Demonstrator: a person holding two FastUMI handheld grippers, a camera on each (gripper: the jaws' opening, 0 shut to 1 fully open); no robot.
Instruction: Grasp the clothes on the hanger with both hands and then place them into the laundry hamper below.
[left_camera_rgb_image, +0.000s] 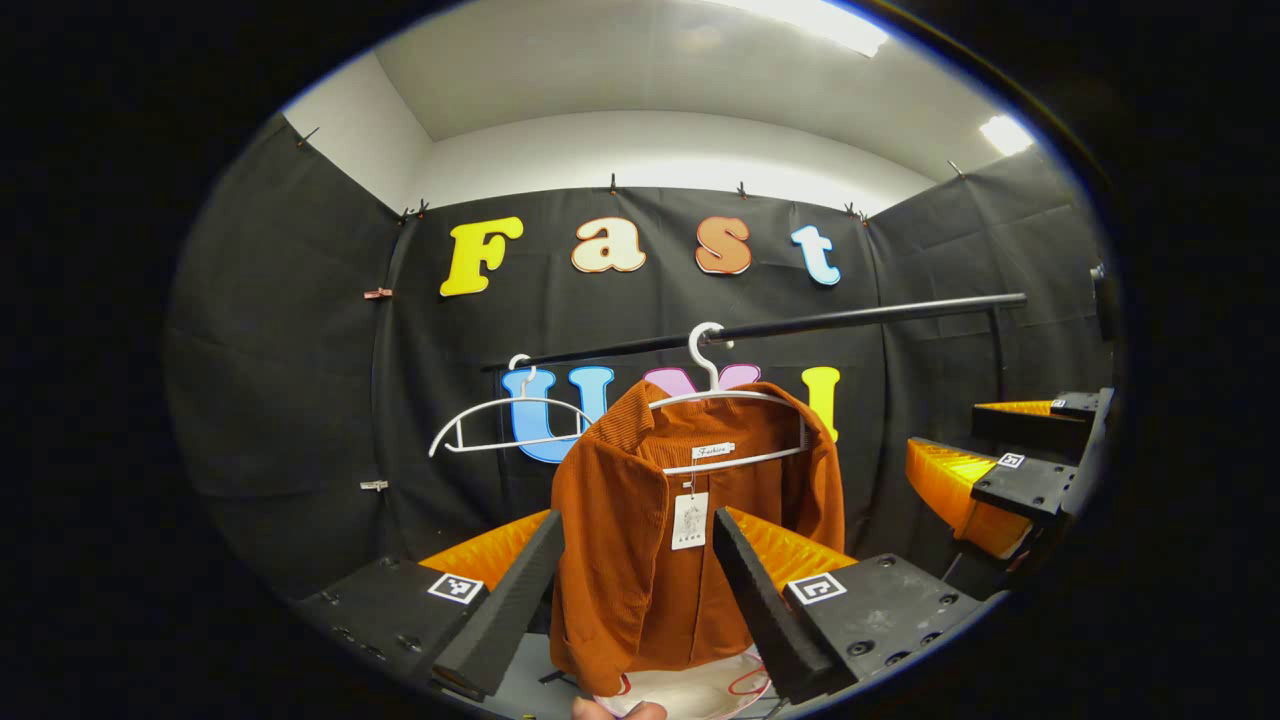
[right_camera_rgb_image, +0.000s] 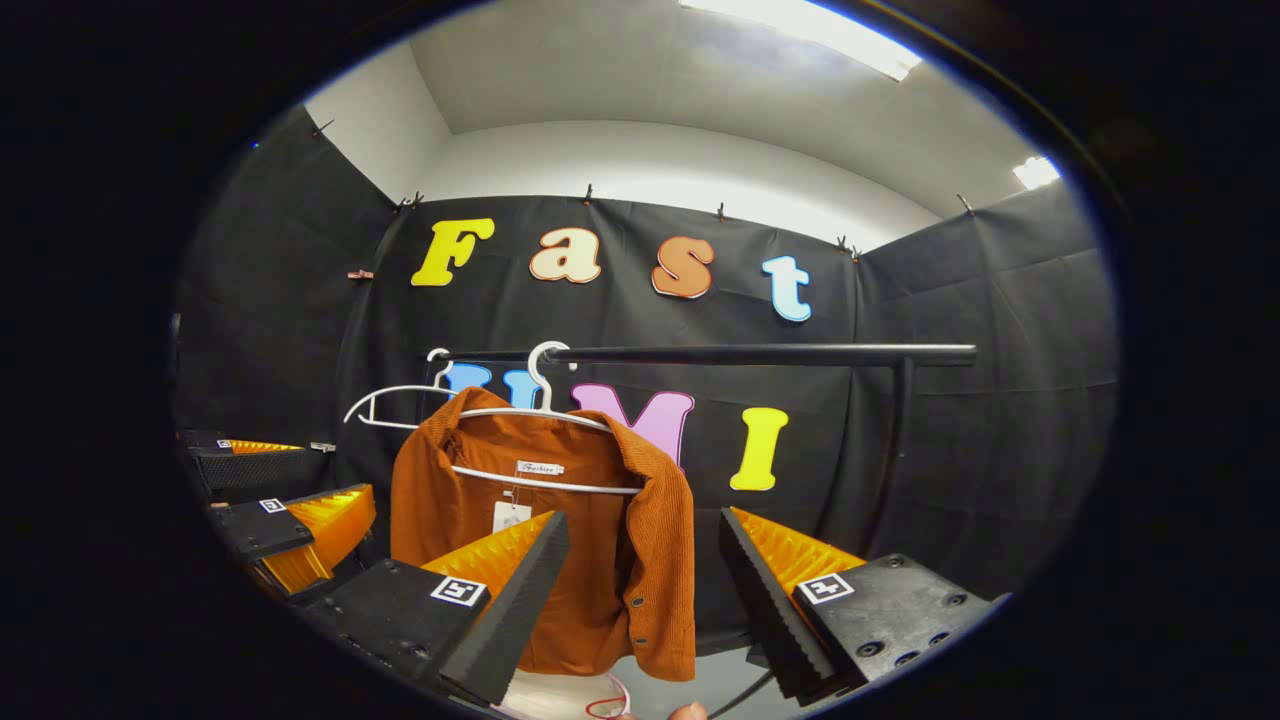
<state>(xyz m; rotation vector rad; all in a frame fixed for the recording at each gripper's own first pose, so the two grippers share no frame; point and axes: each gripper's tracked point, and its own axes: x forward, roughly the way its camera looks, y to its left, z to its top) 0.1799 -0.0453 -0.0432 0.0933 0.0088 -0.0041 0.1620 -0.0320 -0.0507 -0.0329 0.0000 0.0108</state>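
Black cloth is hung round the booth, with a dark rail (left_camera_rgb_image: 780, 325) across it. From left to right: an empty white hanger (left_camera_rgb_image: 505, 420) is seen first, then the rust corduroy jacket (left_camera_rgb_image: 680, 540) on its own hanger (left_camera_rgb_image: 715, 400), well off the floor. The left hand-held gripper (left_camera_rgb_image: 640, 590) is spread wide around the jacket's front, nothing pinched yet. The right hand-held gripper (right_camera_rgb_image: 640, 600) is released too, beside the right hem. Probably soft, light and floppy, so the shoulders are best grabbed. A pale hamper (left_camera_rgb_image: 700, 690) is glimpsed below
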